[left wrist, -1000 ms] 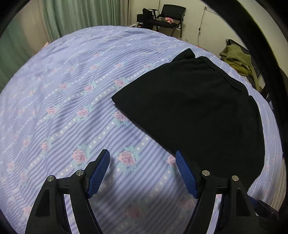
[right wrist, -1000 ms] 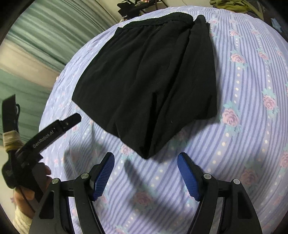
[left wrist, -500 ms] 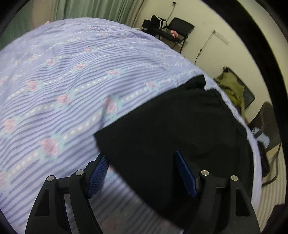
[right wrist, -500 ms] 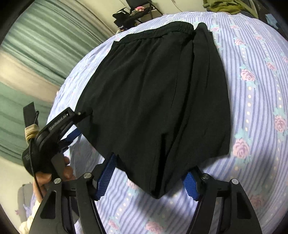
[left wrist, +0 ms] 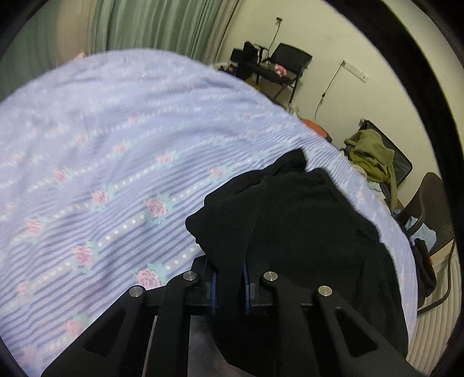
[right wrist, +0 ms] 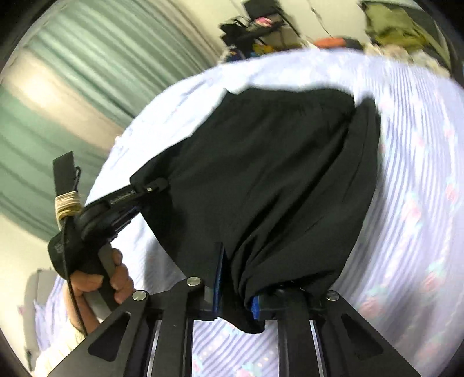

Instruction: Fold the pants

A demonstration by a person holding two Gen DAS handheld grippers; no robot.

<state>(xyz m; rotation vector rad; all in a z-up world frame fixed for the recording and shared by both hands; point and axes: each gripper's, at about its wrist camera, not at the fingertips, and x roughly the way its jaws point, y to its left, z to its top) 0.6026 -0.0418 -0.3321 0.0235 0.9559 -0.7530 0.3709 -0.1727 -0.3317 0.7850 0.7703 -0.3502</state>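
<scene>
The black pants (left wrist: 304, 226) lie on the lilac flowered bedspread (left wrist: 101, 162). My left gripper (left wrist: 229, 285) is shut on the near left hem corner, and cloth bunches up over its blue pads. In the right wrist view the pants (right wrist: 275, 174) spread away from me, and my right gripper (right wrist: 236, 293) is shut on the near right hem corner. The left gripper (right wrist: 145, 188) shows there too, clamped on the pants' left edge with a hand on its handle. The near edge is lifted off the bed.
Green curtains (left wrist: 150, 26) hang behind the bed. A black chair (left wrist: 287, 66) and a suitcase with an olive garment (left wrist: 371, 153) stand by the far wall. Another chair (left wrist: 435, 220) with clothes stands at the bed's right side.
Both grippers were open above the hem a second ago. They moved down onto the near corners, closed on the cloth and lifted the near edge, which now bunches.
</scene>
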